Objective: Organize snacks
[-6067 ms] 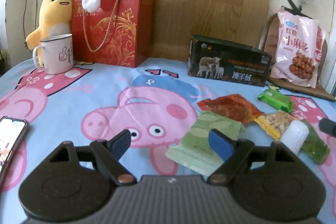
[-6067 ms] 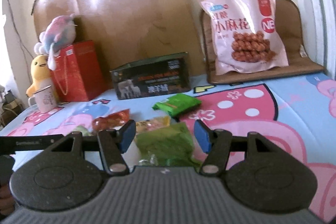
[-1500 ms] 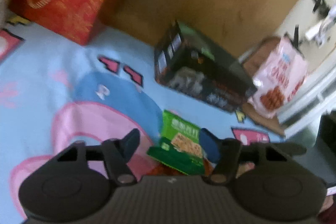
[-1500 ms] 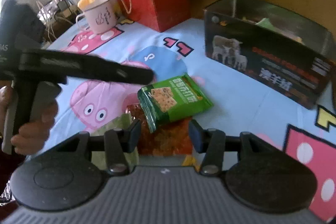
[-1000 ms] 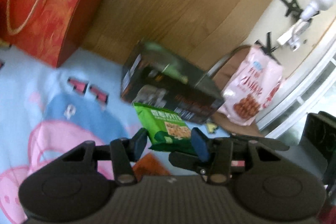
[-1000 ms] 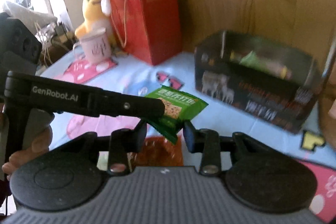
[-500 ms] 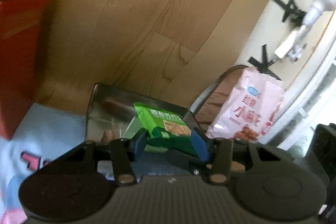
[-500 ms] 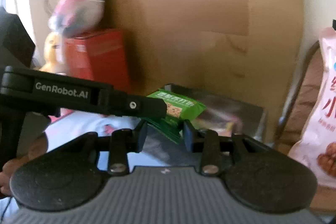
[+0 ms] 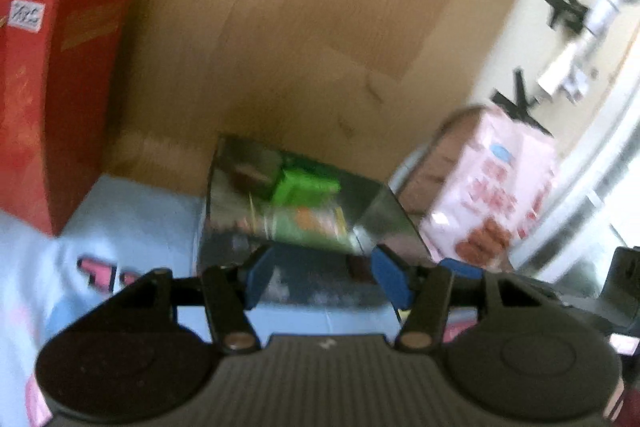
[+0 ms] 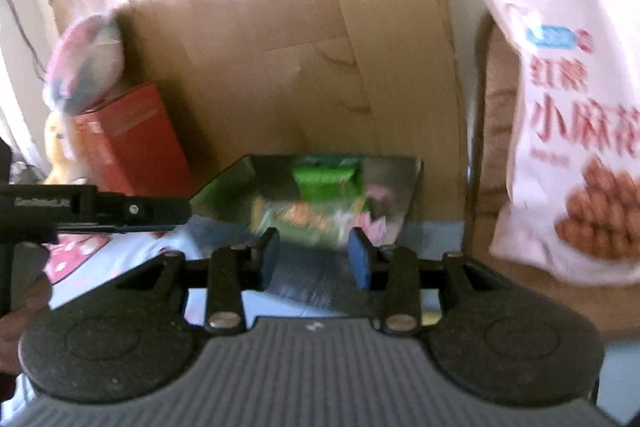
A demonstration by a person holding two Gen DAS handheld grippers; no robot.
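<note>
— Blue pads, what are they doing?
— My left gripper (image 9: 326,277) and right gripper (image 10: 315,258) are both spread wide, holding nothing.
— And the snack?
— The green snack packet (image 9: 306,187) lies inside the dark box (image 9: 380,215), just above my fingers at centre frame, blurred. A pink snack bag (image 10: 576,147) stands at right.

We see both wrist views facing close over the dark box (image 9: 296,259) (image 10: 320,183), which they share.
</note>
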